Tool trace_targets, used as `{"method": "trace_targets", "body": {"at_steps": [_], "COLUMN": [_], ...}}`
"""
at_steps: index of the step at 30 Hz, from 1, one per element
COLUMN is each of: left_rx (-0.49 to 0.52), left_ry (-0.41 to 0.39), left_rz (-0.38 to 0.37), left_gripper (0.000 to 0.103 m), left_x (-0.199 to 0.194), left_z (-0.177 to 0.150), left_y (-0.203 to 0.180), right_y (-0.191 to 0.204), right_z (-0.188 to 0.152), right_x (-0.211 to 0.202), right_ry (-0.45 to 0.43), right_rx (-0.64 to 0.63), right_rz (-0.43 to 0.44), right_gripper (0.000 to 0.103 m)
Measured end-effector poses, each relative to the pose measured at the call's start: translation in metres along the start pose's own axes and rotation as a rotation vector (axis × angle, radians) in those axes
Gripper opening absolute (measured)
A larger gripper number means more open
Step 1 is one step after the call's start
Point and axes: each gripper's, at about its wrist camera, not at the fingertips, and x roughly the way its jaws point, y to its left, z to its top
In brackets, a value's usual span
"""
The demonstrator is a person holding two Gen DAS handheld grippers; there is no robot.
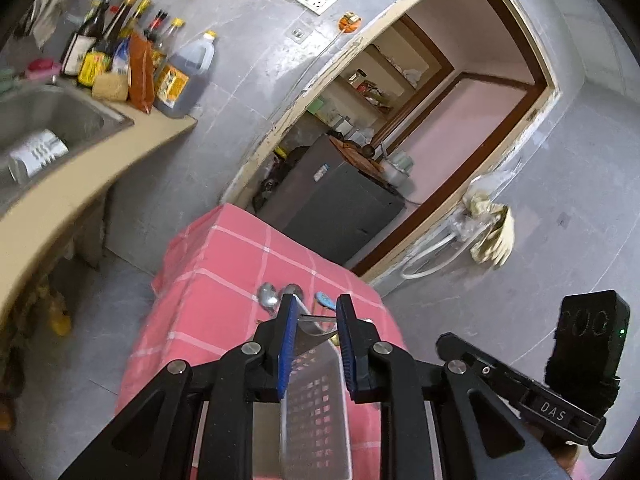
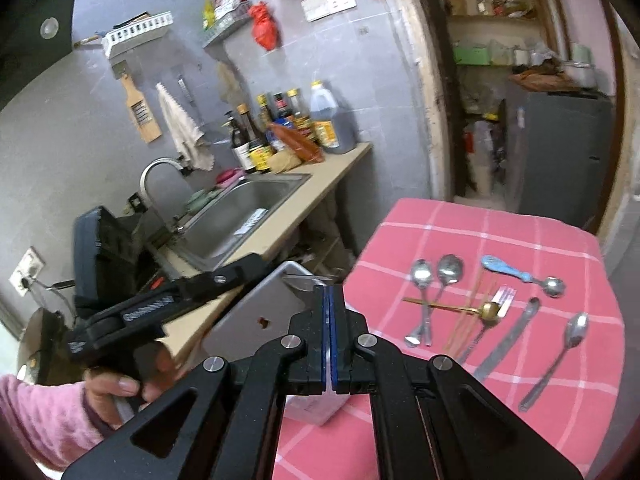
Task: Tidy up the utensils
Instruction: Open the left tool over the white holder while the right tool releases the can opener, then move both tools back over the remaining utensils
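Observation:
Several utensils lie on the pink checked tablecloth [image 2: 500, 232]: steel spoons [image 2: 436, 280], a blue-handled spoon [image 2: 516, 274], a gold spoon [image 2: 480, 311], a fork [image 2: 502, 300], a knife [image 2: 508, 340] and thin chopsticks [image 2: 468, 320]. A perforated metal holder [image 1: 316, 396] is carried above the table's near edge. My left gripper [image 1: 316, 316] is closed on its rim. My right gripper [image 2: 329, 300] is shut on the holder's [image 2: 264, 312] edge. In the left wrist view only spoon tips [image 1: 268, 294] show past the fingers.
A beige counter [image 2: 312, 200] with a steel sink [image 2: 240, 212] and several sauce bottles [image 2: 280, 128] stands left of the table. A dark fridge [image 2: 560, 152] stands in the doorway beyond the table. Grey tiled wall behind.

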Motion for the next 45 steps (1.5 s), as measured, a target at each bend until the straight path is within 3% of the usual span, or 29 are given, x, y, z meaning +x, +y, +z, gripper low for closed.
{"method": "trace_targets", "body": {"at_steps": [5, 9, 14, 17, 22, 26, 35, 45], "left_rx": [0.119, 0.208, 0.309, 0.352, 0.399, 0.428, 0.475, 0.457], "left_ry": [-0.007, -0.018, -0.048, -0.078, -0.106, -0.125, -0.131, -0.044], "left_rz": [0.051, 0.068, 0.074, 0.068, 0.052, 0.048, 0.093, 0.153], "left_gripper": [0.034, 0.041, 0.058, 0.073, 0.088, 0.096, 0.098, 0.098], "left_x": [-0.008, -0.012, -0.014, -0.013, -0.005, 0.006, 0.045, 0.113], "left_z": [-0.004, -0.007, -0.013, -0.018, -0.027, -0.037, -0.064, -0.085], "left_y": [-0.024, -0.048, -0.081, -0.102, -0.130, -0.149, -0.178, -0.175], "right_y": [-0.014, -0.021, -0.033, -0.041, -0.059, -0.077, -0.137, -0.213], "right_z": [-0.013, -0.015, -0.015, -0.016, -0.020, -0.024, -0.036, -0.046], "right_x": [-0.031, -0.055, -0.089, -0.108, -0.131, -0.139, -0.135, -0.091], "right_ry": [-0.099, -0.166, -0.267, -0.331, -0.400, -0.415, -0.393, -0.262], "right_rx": [0.048, 0.053, 0.087, 0.091, 0.096, 0.110, 0.101, 0.110], "right_rz": [-0.087, -0.172, -0.273, -0.337, -0.408, -0.430, -0.445, -0.368], "right_gripper": [0.033, 0.036, 0.063, 0.074, 0.092, 0.098, 0.101, 0.101]}}
